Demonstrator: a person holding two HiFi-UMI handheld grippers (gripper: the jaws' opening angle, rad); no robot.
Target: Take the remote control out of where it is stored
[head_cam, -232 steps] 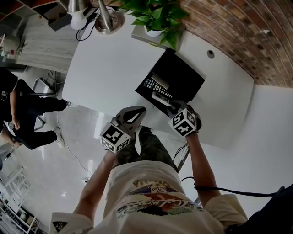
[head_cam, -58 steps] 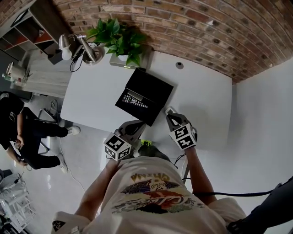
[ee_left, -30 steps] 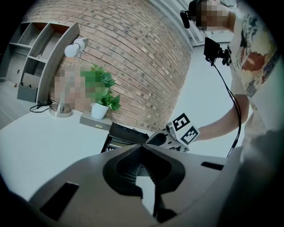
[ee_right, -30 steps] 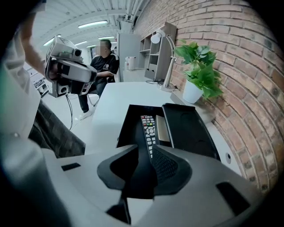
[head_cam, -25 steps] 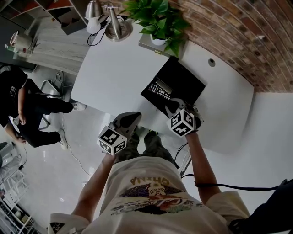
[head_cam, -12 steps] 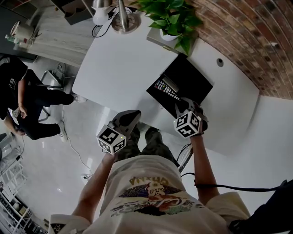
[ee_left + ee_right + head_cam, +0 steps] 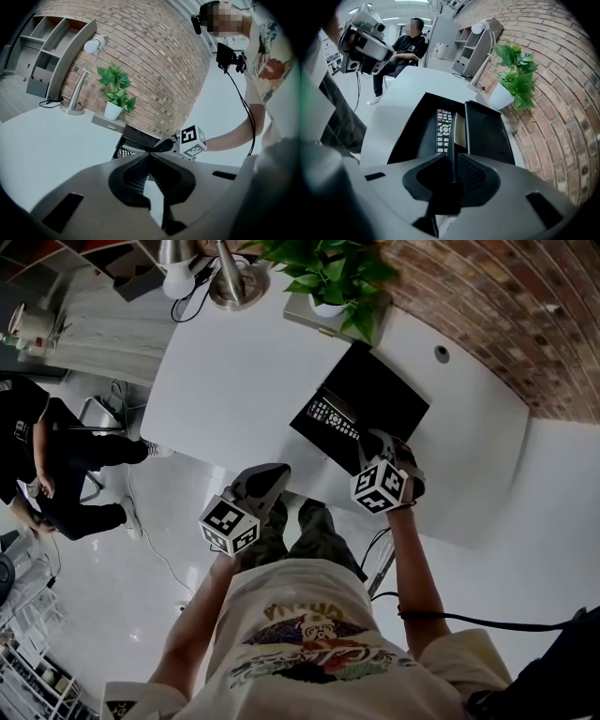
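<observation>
White flooring (image 7: 122, 568) is seen nearest, under the person's legs, and over it, just off the near edge of the white table (image 7: 244, 362), the left gripper (image 7: 278, 471) is held. Its jaws are brought together at the tips with nothing gripped between them. Further in, the right gripper (image 7: 376, 440) is tilted downward over the near edge of an open black box (image 7: 380, 395) that is set on the table. Its jaws are closed on a thin dark slab (image 7: 452, 140), which is seen edge-on; what it is cannot be made out. Beyond the jaws, the remote control (image 7: 444, 129) is found lying flat in the left part of the box, buttons up, untouched by either gripper. A grey panel (image 7: 460, 129) is seen just beside it, and a raised black section (image 7: 485, 131) is seen to the right. At the far edge of the table a potted plant (image 7: 328, 268) and a desk lamp (image 7: 225, 282) are placed, backed by a brick wall (image 7: 487, 296). A seated person (image 7: 47, 456) is visible off to the left.
</observation>
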